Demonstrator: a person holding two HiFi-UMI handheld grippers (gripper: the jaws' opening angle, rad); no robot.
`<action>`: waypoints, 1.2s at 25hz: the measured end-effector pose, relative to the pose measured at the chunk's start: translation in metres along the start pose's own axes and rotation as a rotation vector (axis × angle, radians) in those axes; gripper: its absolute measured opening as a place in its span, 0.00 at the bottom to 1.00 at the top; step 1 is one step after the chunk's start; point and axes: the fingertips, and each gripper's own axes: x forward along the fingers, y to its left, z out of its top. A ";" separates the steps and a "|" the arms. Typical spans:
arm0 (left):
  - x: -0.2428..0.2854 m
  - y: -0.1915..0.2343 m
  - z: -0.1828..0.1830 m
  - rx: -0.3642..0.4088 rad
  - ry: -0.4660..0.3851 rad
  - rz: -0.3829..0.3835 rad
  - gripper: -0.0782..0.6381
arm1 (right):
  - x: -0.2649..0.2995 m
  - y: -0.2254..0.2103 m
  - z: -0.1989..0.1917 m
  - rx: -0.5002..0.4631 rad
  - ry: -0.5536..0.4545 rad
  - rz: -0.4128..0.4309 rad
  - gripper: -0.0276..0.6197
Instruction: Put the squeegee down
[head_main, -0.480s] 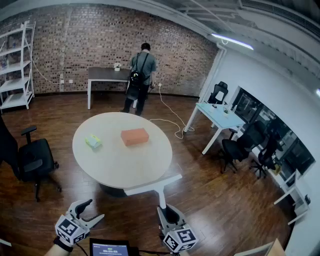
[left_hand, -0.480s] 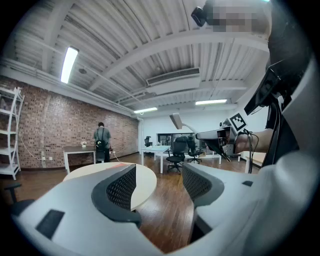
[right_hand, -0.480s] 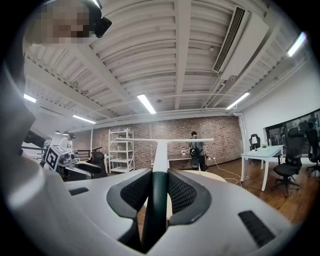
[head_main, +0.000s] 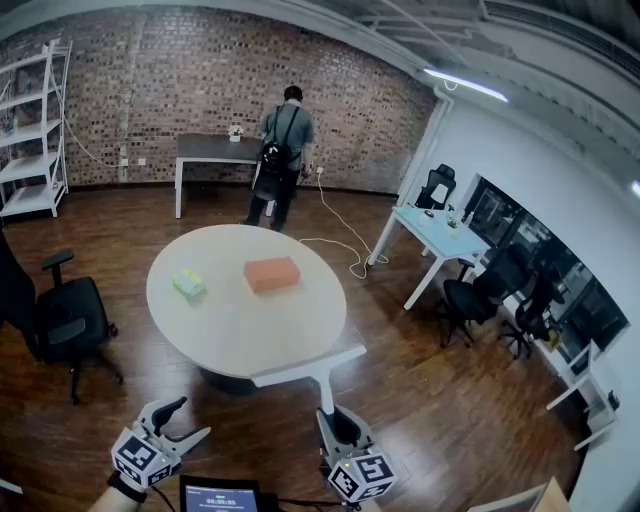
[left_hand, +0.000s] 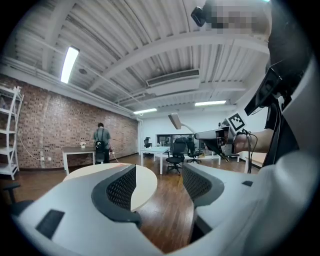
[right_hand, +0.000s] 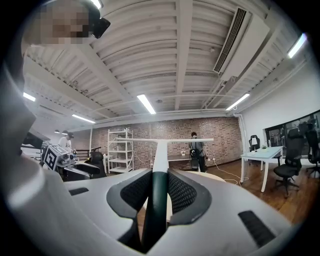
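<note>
Right gripper: Your right gripper (head_main: 340, 428) is closed on the dark handle of the squeegee (head_main: 310, 366). In the right gripper view the handle fills the gap between the pads.
Squeegee: It is white and T-shaped. It stands up out of the jaws with its long blade crosswise at the top. From the head view the blade hangs near the front edge of the round white table (head_main: 200, 320), and it is not yet resting on anything.
Left gripper: Your left gripper (head_main: 186, 420) is spread wide. Only floor and the table edge show between its pads (nothing is held).
On the table: An orange block (head_main: 271, 273) and a small yellow-green pad (head_main: 187, 284) lie near the middle. The near half is bare.
Risk, release: If you let go before the blade touches the table, the squeegee would likely tip and fall to the wood floor.
Risk, placement: The blade is wide. Set too close to the edge, it could overhang and slide off.
Risk, reach: If you carry it too far in, the blade could knock the block or pad.
</note>
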 end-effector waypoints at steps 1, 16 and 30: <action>0.000 0.002 0.000 0.002 -0.001 -0.001 0.52 | 0.002 0.000 0.000 -0.003 -0.001 -0.001 0.22; 0.011 0.025 0.003 0.027 -0.009 -0.022 0.52 | 0.044 -0.003 0.003 -0.040 0.017 -0.002 0.22; 0.069 0.063 0.002 0.032 0.019 -0.002 0.52 | 0.136 -0.041 -0.001 -0.065 0.050 0.052 0.22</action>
